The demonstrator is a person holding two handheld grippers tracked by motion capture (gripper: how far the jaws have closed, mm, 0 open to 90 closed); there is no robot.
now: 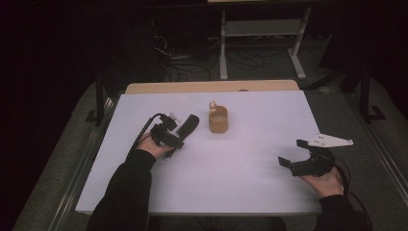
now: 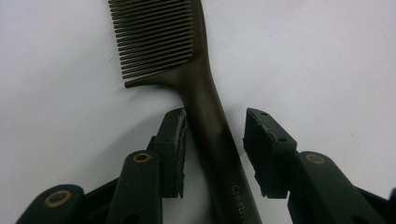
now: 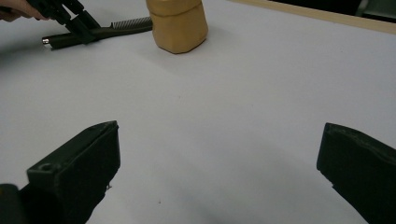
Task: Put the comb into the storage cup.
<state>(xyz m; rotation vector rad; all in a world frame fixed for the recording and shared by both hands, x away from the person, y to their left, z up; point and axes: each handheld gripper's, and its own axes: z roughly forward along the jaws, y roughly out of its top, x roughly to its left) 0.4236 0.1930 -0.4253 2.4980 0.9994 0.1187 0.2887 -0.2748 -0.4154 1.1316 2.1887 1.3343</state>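
- The table (image 1: 250,183) has a white top; a bare wooden strip (image 1: 211,86) runs along its far edge.
- A dark comb (image 2: 205,112) lies flat on the white top left of centre; in the left gripper view its teeth are at the top, pointing left, and its handle runs down between the jaws; pale lettering shows near the handle's lower end.
- The left gripper (image 2: 215,140) is over the comb handle; its jaws are part open, one on each side of the handle; the left pad (image 2: 176,140) looks touching or almost touching the handle, the right pad (image 2: 261,144) stands apart from it with white table showing between; the handle is straddled, not clamped.
- In the high view the left gripper (image 1: 168,134) sits in the person's left hand (image 1: 153,146), with the comb (image 1: 188,126) pointing away toward the cup.
- A tan cup (image 1: 218,120) stands upright near the middle of the table, just right of the comb's far end and apart from it; something small and pale (image 1: 212,106) shows at its far rim, too small to make out.
- The right gripper (image 1: 294,153) is held in the right hand (image 1: 327,182) near the table's right front, well apart from cup and comb; its jaws are spread wide with nothing between them; a grey plate (image 1: 330,141) sits on top of it.
- In the right gripper view bare white table lies between the jaws; the cup (image 3: 177,23) and comb (image 3: 107,30) show farther off.
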